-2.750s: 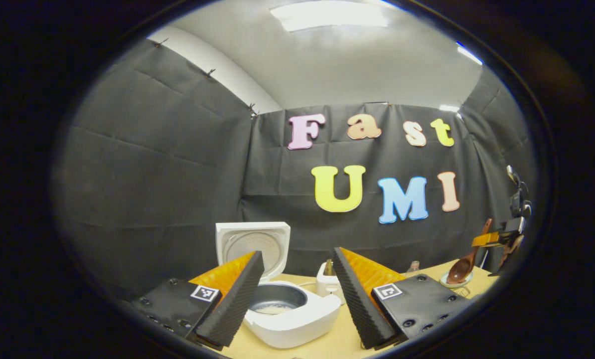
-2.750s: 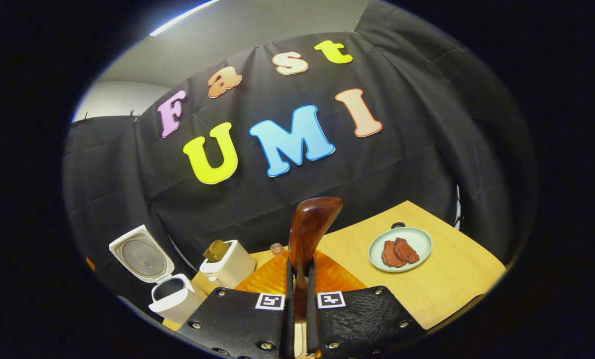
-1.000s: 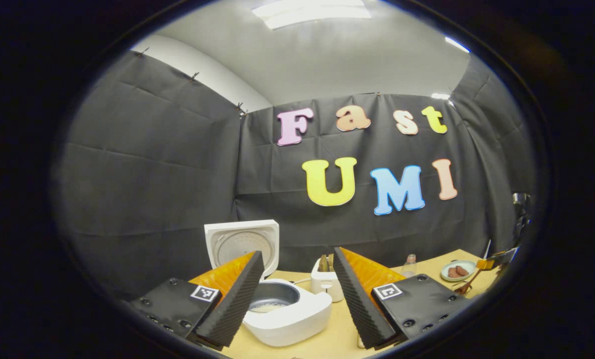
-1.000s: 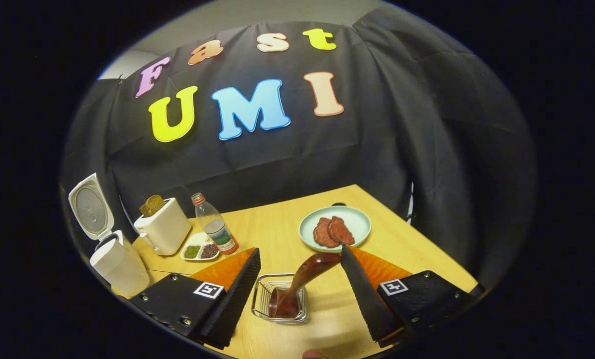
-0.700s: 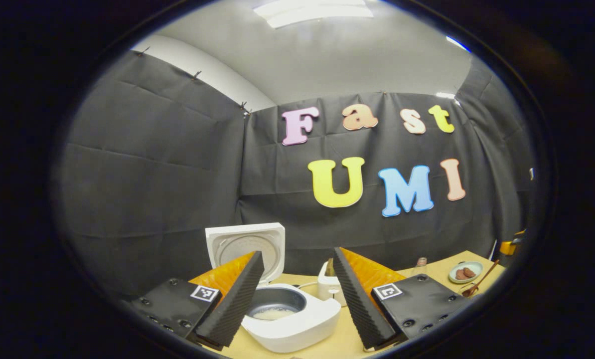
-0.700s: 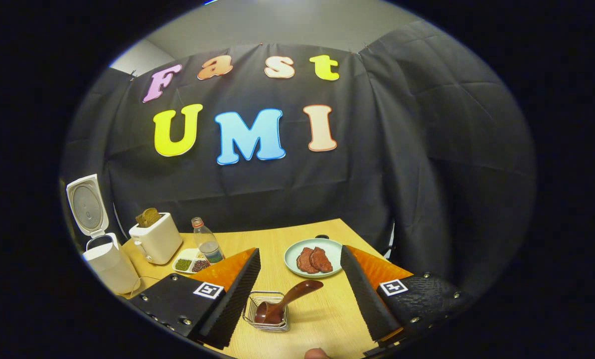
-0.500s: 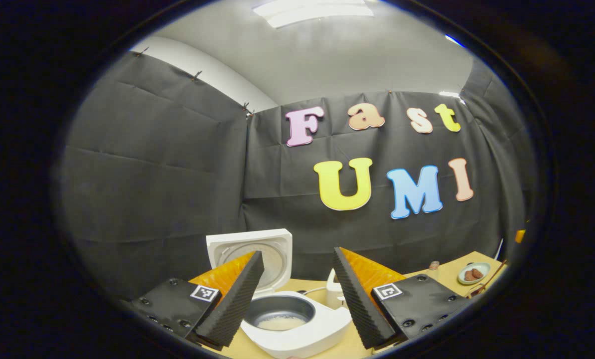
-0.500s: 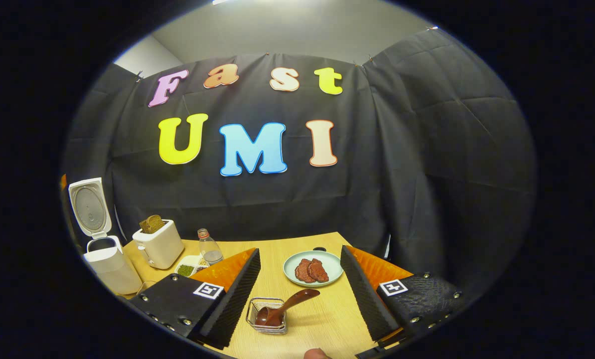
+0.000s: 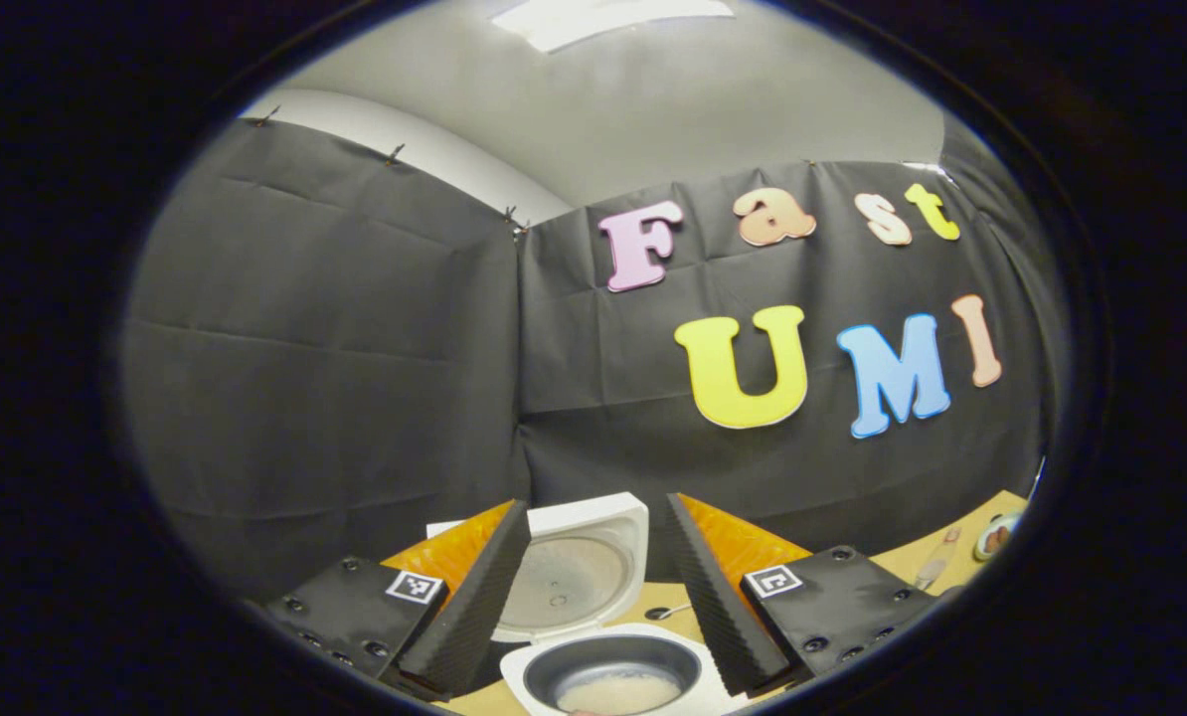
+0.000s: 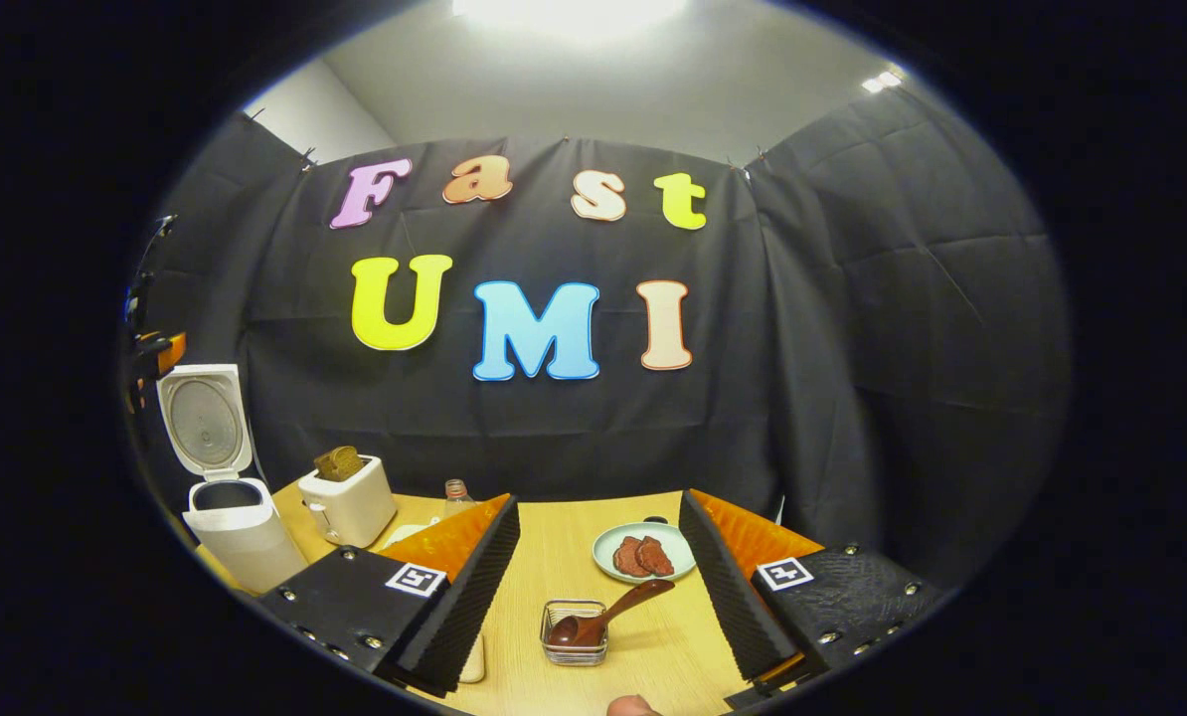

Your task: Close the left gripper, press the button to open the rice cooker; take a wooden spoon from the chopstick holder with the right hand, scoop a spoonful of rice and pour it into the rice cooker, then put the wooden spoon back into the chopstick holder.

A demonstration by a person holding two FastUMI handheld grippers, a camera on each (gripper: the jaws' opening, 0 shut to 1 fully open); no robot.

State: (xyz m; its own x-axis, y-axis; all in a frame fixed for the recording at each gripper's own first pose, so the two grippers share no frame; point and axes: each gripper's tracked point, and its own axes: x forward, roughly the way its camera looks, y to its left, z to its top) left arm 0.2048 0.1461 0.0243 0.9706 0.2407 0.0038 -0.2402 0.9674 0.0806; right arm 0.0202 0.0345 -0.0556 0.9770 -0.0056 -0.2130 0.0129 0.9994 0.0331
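Observation:
The white rice cooker (image 9: 613,681) stands open in the left gripper view, its lid (image 9: 569,572) tipped back and a little rice in its dark pot. My left gripper (image 9: 593,587) hangs open just above and in front of it, holding nothing. In the right gripper view the brown wooden spoon (image 10: 603,617) rests bowl-down in the small wire chopstick holder (image 10: 574,644) on the table, its handle leaning right. My right gripper (image 10: 598,587) is open, drawn back above the holder and apart from the spoon. The rice cooker (image 10: 241,532) stands at the far left there.
A white toaster (image 10: 350,505) with bread, a clear bottle (image 10: 454,492) and a pale green plate of meat (image 10: 643,554) sit on the wooden table (image 10: 554,557). The other gripper (image 10: 151,353) shows at the left edge. A fingertip (image 10: 631,706) shows at the bottom.
My right gripper let go of the spoon, now lying in the holder, and has drawn back and up. My left gripper swung left toward the rice cooker.

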